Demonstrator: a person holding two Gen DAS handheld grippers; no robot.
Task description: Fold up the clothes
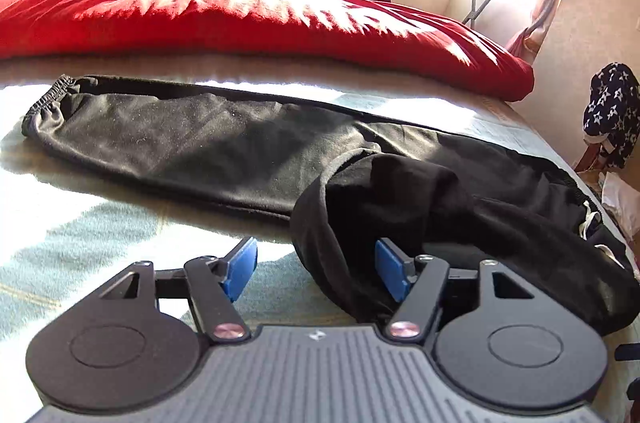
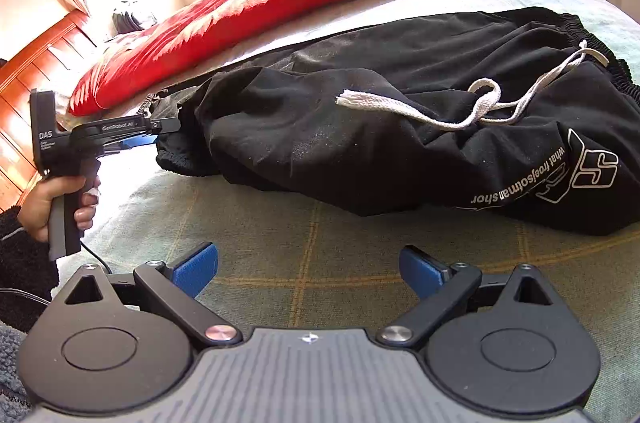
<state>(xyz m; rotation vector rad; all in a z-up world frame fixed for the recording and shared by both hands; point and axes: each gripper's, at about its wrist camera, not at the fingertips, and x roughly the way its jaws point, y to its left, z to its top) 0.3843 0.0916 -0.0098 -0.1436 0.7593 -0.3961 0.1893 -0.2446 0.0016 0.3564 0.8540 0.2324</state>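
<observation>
With both fingers spread and empty, we are facing the black cotton drawstring trousers (image 2: 400, 111) lying lengthwise left-to-right on the bed (image 2: 320, 255), our left gripper (image 1: 316, 263) nearer than our right gripper (image 2: 308, 267).

The left black two-finger gripper with blue pads (image 1: 316, 273) points downward at a slant, its jaws standing apart; no cloth is pinched between the pads. In the right wrist view a bare hand (image 2: 60, 201) in a dark fleecy sleeve grasps its pistol handle. The right black gripper with blue pads (image 2: 310, 273) hangs with jaws spread wide, holding nothing
</observation>
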